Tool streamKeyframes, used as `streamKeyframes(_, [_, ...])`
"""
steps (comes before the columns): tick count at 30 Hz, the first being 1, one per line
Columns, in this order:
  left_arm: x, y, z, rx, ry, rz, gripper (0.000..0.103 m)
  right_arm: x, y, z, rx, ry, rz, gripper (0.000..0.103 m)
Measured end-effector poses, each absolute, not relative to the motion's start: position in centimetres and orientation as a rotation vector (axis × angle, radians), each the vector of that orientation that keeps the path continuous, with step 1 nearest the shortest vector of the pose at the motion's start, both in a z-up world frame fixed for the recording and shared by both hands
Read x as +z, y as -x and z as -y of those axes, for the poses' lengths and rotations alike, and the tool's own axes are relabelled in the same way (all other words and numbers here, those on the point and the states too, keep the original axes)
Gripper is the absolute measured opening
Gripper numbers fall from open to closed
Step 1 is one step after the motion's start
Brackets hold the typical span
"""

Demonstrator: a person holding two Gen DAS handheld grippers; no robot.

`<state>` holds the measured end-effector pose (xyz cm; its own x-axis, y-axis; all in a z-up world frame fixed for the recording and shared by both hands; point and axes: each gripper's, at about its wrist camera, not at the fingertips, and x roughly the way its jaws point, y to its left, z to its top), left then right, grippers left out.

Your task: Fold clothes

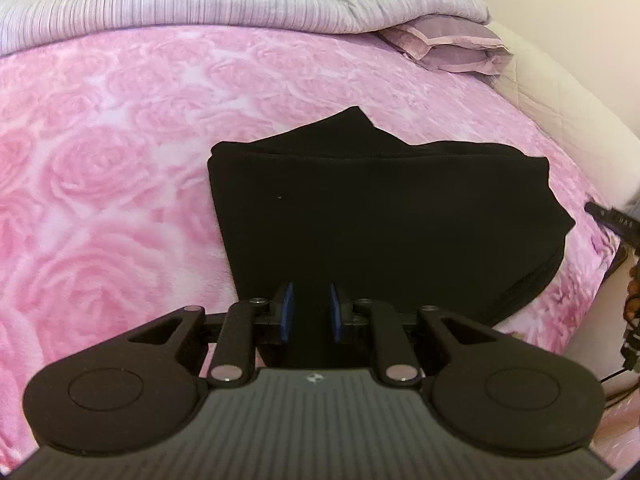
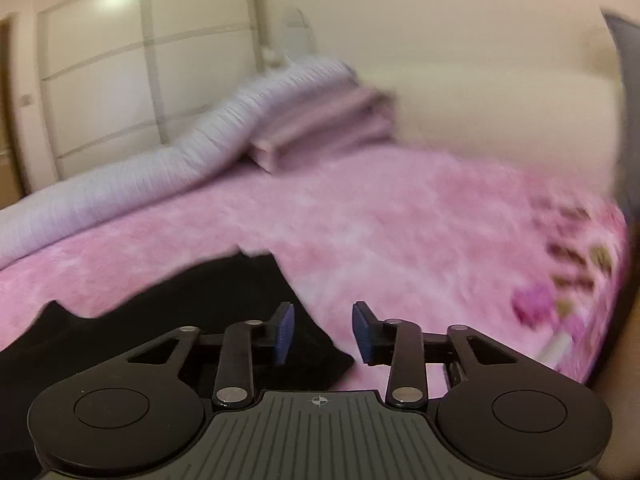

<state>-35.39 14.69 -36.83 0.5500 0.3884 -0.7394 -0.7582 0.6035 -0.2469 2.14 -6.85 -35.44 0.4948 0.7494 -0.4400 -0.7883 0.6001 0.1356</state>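
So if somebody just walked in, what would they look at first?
Probably the black garment, folded into a dark shape in the middle of the bright pink rose blanket that covers the bed. Next, the left gripper, right at the garment's near edge with cloth between its blue pads. At the far side of the bed lie a ribbed lilac quilt and a mauve pillow.

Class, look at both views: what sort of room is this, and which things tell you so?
Most likely a bedroom. A pink rose-patterned blanket covers a bed, a pillow lies at its head, and wardrobe doors stand behind. A black garment lies on the blanket.
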Motion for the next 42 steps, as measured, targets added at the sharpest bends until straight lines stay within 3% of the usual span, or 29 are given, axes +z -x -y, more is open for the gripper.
streamKeyframes(6, [-37.7, 34.3, -13.3, 0.774, 0.548, -0.737, 0.015, -39.8, -0.7, 3.5, 0.992, 0.320, -0.547, 0.041])
streamKeyframes(10, [-36.7, 34.6, -12.5, 0.809, 0.554, -0.718, 0.014, -39.5, -1.1, 4.4, 0.957, 0.250, -0.614, 0.045])
streamKeyframes(15, [-37.7, 34.5, -11.2, 0.849, 0.578, -0.728, 0.015, -37.8, 2.1, 5.2, 1.080, 0.253, -0.517, 0.045])
streamKeyframes(19, [-37.6, 34.2, -10.3, 0.910, 0.573, -0.717, 0.015, -41.0, 2.8, 3.4, 1.083, 0.314, -0.611, 0.045])
streamKeyframes(24, [-36.2, 34.7, -8.5, 0.975, 0.569, -0.726, 0.016, -38.9, 4.2, 4.4, 1.021, 0.332, -0.703, 0.045])
streamKeyframes(28, [-35.2, 35.3, -6.5, 1.005, 0.560, -0.744, 0.025, -37.5, 6.8, 7.4, 1.024, 0.263, -0.773, 0.045])
streamKeyframes(31, [-35.0, 36.1, -4.6, 1.009, 0.565, -0.760, 0.025, -37.3, 9.2, 8.9, 1.039, 0.259, -0.807, 0.045])
streamKeyframes(42, [-33.2, 39.7, 1.7, 1.041, 0.522, -0.744, 0.028, -36.1, 13.8, 12.8, 1.062, 0.319, -0.757, 0.046])
